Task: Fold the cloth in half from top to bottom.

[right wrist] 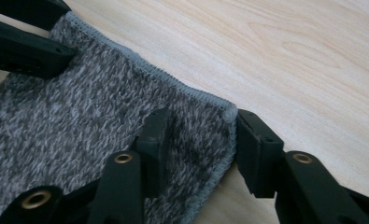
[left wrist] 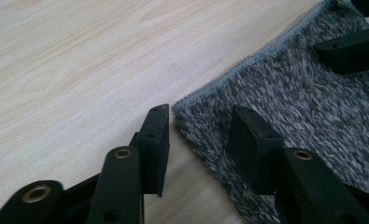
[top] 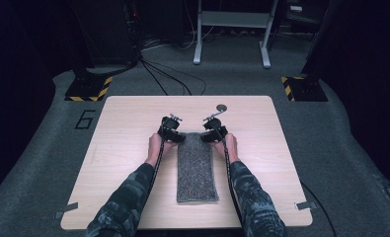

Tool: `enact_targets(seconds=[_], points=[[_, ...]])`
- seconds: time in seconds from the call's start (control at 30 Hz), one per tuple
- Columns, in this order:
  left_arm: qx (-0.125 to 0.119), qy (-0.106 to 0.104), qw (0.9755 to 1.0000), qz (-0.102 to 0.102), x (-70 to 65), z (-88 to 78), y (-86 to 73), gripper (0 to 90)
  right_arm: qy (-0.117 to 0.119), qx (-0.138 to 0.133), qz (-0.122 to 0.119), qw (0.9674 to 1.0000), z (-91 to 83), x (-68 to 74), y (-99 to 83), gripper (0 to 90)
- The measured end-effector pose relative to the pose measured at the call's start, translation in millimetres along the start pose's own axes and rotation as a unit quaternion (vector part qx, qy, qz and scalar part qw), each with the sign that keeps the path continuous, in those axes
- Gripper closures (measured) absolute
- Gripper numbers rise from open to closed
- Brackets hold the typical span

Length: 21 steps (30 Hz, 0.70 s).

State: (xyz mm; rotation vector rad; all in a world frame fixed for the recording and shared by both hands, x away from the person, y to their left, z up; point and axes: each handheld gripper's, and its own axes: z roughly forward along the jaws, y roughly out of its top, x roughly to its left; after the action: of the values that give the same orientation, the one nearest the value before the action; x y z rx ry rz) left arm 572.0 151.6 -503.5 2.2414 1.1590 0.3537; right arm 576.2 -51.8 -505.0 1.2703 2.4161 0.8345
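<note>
A grey knitted towel [top: 197,168] lies flat, folded into a long strip, down the middle of the wooden table [top: 133,123]. My left gripper [top: 175,136] sits at its far left corner. In the left gripper view the gripper [left wrist: 200,116] is open: one jaw rests on bare wood, the other on the towel [left wrist: 303,102], with the corner between them. My right gripper [top: 212,136] is at the far right corner. It [right wrist: 203,119] is open too, straddling the corner of the towel [right wrist: 79,121], the outer jaw right against the hem.
A small grey disc [top: 221,106] lies on the table just beyond the grippers. On the carpet behind stand a white metal frame [top: 232,29], two bases with yellow-black stripes [top: 89,86] and loose cables [top: 168,74]. Tape tabs mark the table's front corners.
</note>
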Motion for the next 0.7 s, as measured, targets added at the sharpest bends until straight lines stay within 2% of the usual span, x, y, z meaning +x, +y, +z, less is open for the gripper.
enact_targets(seconds=[0.1,0.23,0.37,0.57,0.7], points=[[-0.003,-0.004,1.0000,-0.003,-1.8,0.1,-0.2,66.3,0.004,-0.002,0.002,1.0000,-0.5,0.9,-0.7,64.1],[-0.002,-0.005,1.0000,0.002,-5.1,0.1,-0.2,73.9,0.008,0.011,0.001,0.9999,-1.9,4.7,1.0,74.4],[-0.002,-0.008,1.0000,0.001,-7.1,-0.2,-1.0,79.9,0.011,0.011,0.009,0.9998,-2.3,6.5,0.3,78.6],[-0.008,0.000,0.9999,0.006,-8.8,0.7,-0.1,84.8,0.009,0.005,0.009,0.9999,-2.6,8.7,-1.6,82.1],[-0.015,-0.001,0.9999,-0.003,-7.5,-2.9,-0.1,85.6,0.006,-0.005,0.006,1.0000,-3.2,9.2,-2.6,83.5]])
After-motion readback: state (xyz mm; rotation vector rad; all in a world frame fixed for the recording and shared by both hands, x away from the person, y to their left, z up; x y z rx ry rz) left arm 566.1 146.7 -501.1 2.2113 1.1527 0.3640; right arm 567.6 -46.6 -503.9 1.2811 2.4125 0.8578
